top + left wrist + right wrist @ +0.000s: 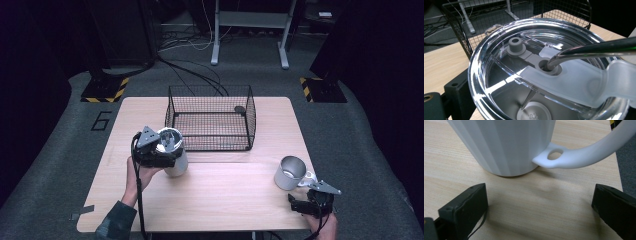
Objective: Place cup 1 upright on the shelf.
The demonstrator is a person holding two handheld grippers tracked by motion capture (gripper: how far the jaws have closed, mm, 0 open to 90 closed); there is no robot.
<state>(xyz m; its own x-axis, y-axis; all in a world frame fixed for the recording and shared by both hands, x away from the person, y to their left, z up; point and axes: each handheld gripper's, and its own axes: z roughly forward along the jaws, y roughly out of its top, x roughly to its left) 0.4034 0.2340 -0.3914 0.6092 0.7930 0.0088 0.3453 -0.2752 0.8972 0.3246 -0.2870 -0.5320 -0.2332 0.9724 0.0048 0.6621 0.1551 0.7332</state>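
Lidded tumbler [544, 72] hides left claw [159, 152] (mostly).

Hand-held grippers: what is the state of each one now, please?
Left hand-held gripper: closed on the lidded tumbler.
Right hand-held gripper: open, holding nothing, just short of the white mug.

A basket [210, 125] is standing at the table's [220, 200] far middle. A tumbler [172, 152] is sitting just before its left corner, a straw [594, 48] sticking in its lid [499, 75]. A mug [290, 172] is sitting well apart, near the right edge.
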